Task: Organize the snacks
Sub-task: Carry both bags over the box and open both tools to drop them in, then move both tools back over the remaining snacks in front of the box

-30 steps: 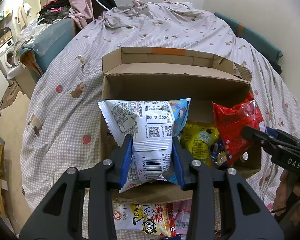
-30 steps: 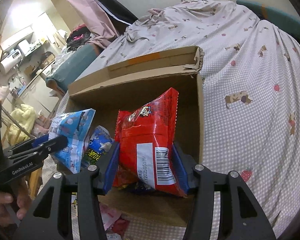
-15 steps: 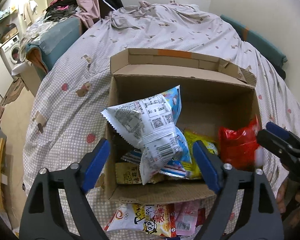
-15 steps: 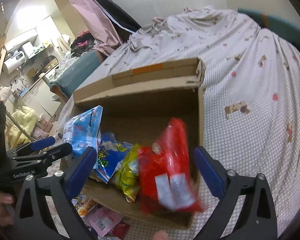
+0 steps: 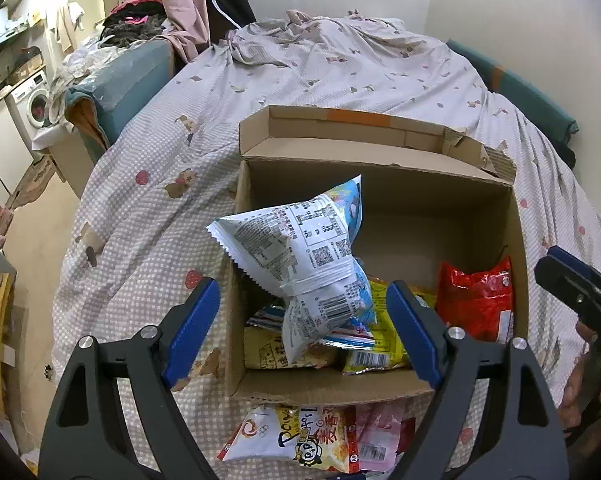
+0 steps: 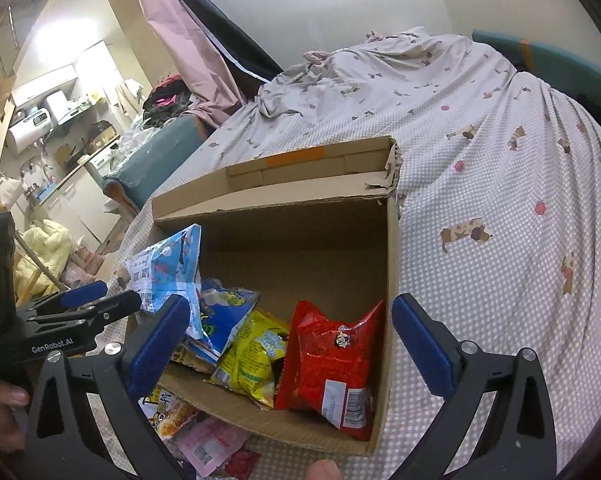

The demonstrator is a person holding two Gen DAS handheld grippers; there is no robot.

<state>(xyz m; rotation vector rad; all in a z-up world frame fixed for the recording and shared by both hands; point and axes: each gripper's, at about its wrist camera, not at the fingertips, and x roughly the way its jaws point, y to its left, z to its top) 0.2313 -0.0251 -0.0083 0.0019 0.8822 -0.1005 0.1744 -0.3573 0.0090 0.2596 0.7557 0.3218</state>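
An open cardboard box (image 5: 376, 192) (image 6: 392, 264) sits on the bed and holds several snack bags. A white and blue bag (image 5: 300, 256) (image 6: 168, 264) leans against the box's left side. A red bag (image 5: 476, 300) (image 6: 332, 352) stands at its right wall, beside a yellow bag (image 6: 252, 356). My left gripper (image 5: 304, 332) is open and empty just in front of the box. My right gripper (image 6: 288, 344) is open and empty over the box's near edge.
A yellow and white snack bag (image 5: 292, 436) and a pink packet (image 6: 208, 444) lie on the checked bedspread (image 6: 500, 240) before the box. The box's torn flap (image 6: 388, 168) stands at the back. A teal sofa arm (image 5: 128, 76) is at the left.
Both grippers opened and pulled back. The white and blue bag and the red bag were let go and dropped into the box.
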